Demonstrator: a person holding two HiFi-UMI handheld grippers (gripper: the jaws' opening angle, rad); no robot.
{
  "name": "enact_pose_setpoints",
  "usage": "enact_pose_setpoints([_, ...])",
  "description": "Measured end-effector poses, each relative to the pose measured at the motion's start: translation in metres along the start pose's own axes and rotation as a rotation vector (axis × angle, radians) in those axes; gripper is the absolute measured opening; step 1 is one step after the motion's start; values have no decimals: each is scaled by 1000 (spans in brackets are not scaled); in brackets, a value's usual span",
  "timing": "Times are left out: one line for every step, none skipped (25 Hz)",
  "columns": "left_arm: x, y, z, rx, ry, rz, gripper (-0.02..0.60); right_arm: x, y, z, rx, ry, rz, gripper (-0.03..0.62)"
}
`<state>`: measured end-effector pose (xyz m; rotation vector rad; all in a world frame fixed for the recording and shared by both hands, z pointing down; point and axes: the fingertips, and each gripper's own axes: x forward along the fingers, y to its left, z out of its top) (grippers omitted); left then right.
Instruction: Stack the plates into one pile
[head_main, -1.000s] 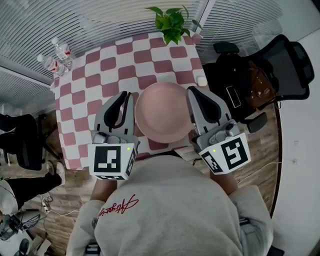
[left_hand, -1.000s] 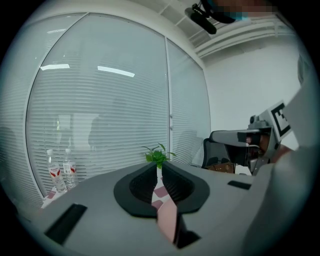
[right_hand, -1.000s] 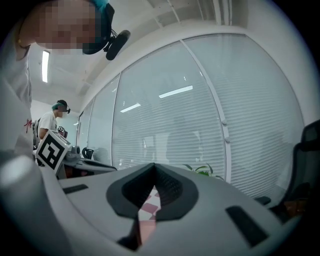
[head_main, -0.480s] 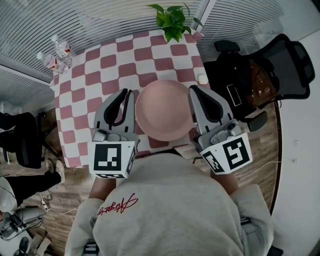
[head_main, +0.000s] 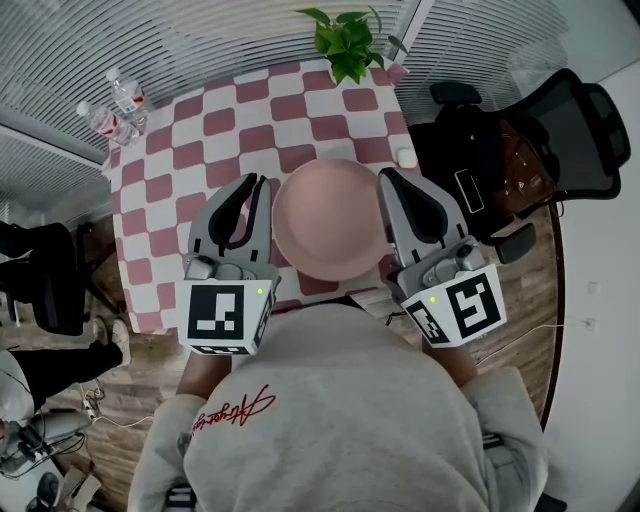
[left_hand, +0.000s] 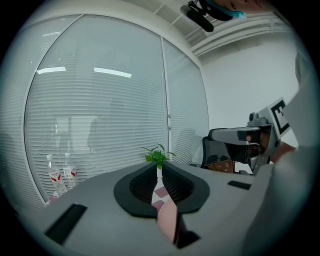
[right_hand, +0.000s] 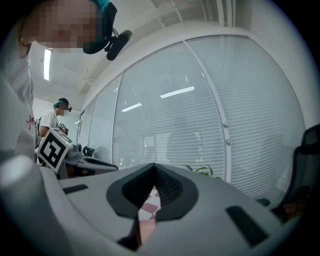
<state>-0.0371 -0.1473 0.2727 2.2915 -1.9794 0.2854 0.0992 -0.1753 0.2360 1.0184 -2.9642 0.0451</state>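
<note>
Head view: pink plate lies on the near half of the red-and-white checked table, right in front of the person. From above it reads as one round disc; cannot tell whether more plates lie under it.

Left gripper is just beside the plate's left rim, right gripper just beside its right rim, so the plate sits between the two. Both point away from the person across the table. Neither can be seen touching the plate.

Left gripper view: left gripper clenched, pads meeting at the tips, nothing caught between them. Through the slit lower down, a sliver of the plate and table checks show.

Right gripper view: right gripper likewise clenched and empty; a strip of plate shows below the pads.

Far edge of table: potted plant at the right corner, two water bottles at the left corner. Black office chair stands off the table's right side.
</note>
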Motion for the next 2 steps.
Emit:
enact_pose_setpoints([-1,0,0,0,0,-1,41,-1,1,0,5,-1,3,9])
enact_pose_setpoints([-2,-1,0,-1,0,-1,41,-1,1,0,12,-2,6,9])
